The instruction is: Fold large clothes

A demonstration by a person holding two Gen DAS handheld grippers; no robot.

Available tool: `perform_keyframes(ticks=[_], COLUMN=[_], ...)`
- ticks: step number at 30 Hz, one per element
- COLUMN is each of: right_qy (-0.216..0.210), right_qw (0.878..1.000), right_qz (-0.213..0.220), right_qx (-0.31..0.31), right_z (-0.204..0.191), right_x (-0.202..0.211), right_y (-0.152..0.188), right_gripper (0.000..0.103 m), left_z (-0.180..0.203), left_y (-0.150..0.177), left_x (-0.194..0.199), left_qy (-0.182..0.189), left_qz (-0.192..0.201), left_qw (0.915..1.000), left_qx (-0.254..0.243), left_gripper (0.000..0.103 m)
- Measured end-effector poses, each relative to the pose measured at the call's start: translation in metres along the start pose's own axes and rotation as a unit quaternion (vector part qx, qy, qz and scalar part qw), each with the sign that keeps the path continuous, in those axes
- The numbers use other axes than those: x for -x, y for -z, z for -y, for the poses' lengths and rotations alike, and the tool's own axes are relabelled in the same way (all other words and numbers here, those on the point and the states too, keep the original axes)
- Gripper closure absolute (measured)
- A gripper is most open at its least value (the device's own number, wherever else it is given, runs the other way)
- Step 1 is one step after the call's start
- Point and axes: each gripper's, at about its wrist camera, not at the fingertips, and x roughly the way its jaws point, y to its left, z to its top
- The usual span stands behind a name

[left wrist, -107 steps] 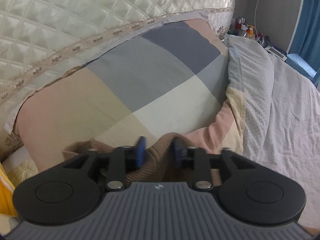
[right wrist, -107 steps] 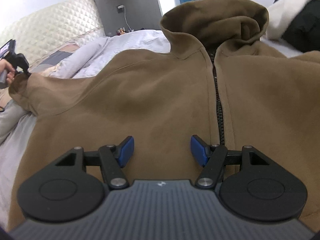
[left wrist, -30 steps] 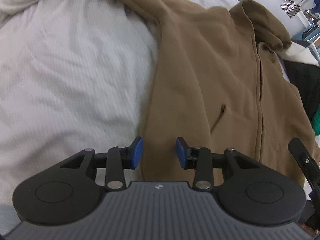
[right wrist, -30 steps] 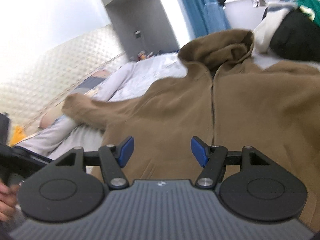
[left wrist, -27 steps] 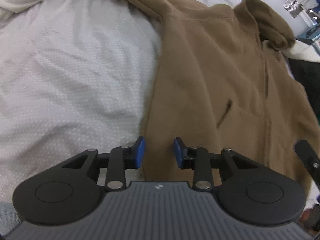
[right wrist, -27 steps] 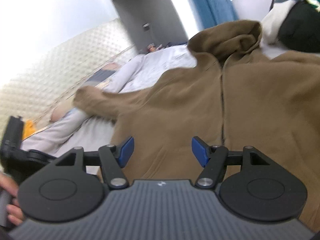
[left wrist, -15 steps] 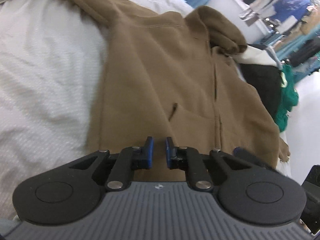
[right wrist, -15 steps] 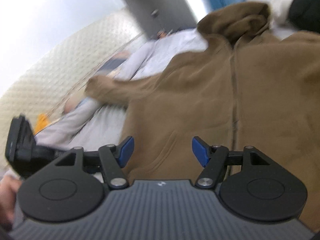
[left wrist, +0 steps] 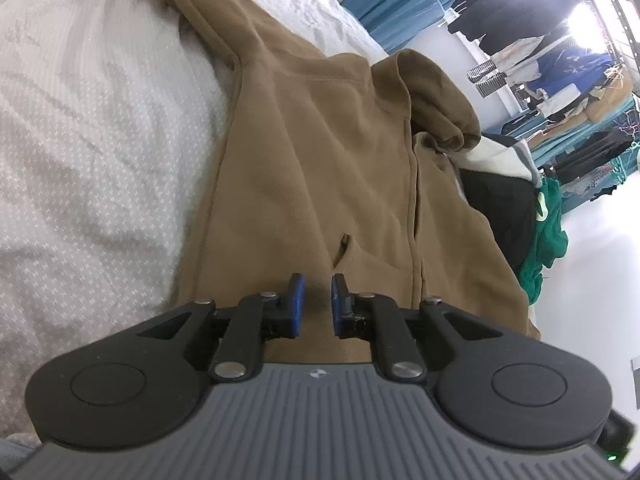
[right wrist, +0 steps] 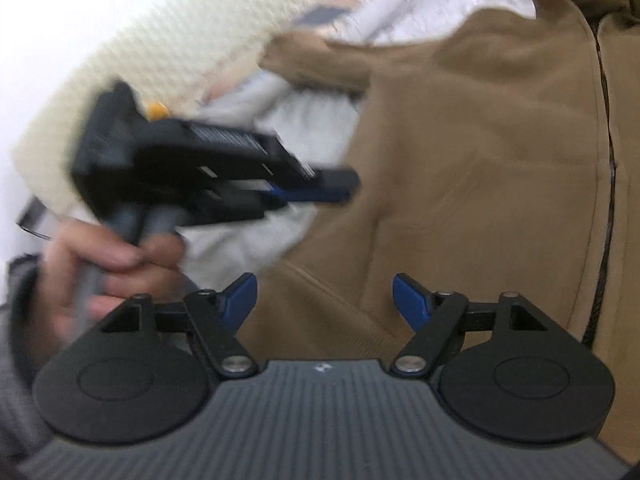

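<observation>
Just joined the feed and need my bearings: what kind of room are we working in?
Likely a bedroom. The brown hoodie lies on a white bedspread, a quilted headboard behind it, with clothes hanging beyond.

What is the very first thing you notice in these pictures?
The big brown hoodie spread zip-up across the white bed fills both views. The left gripper hangs low over its hem by the pocket slit, pads nearly together with a small gap showing. In the right wrist view the right gripper is wide open near the hem, and a hand holds the other tool, blurred.
</observation>
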Motion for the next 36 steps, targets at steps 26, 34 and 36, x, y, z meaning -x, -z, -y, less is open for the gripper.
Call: perform_keyframes(ticks=[26, 34, 36], right_qy=[0.090, 0.068, 0.052], right_qw=[0.991, 0.990, 0.990], right_qz=[0.051, 0.053, 0.053], right_qx=[-0.087, -0.112, -0.116], right_z=[0.045, 0.048, 0.047], right_x=[0.021, 0.024, 0.025], right_y=[-0.013, -0.010, -0.010], right_gripper=[0.086, 0.083, 0.081], left_z=[-0.030, -0.022, -0.019], left_y=[0.012, 0.013, 0.006], left_x=[-0.008, -0.007, 0.003], left_qy=[-0.032, -0.046, -0.040], left_qz=[-0.080, -0.104, -0.097], left_qw=[0.9914, 0.9904, 0.9911], left_qx=[0.099, 0.078, 0.082], left_gripper=[0.048, 0.086, 0.091])
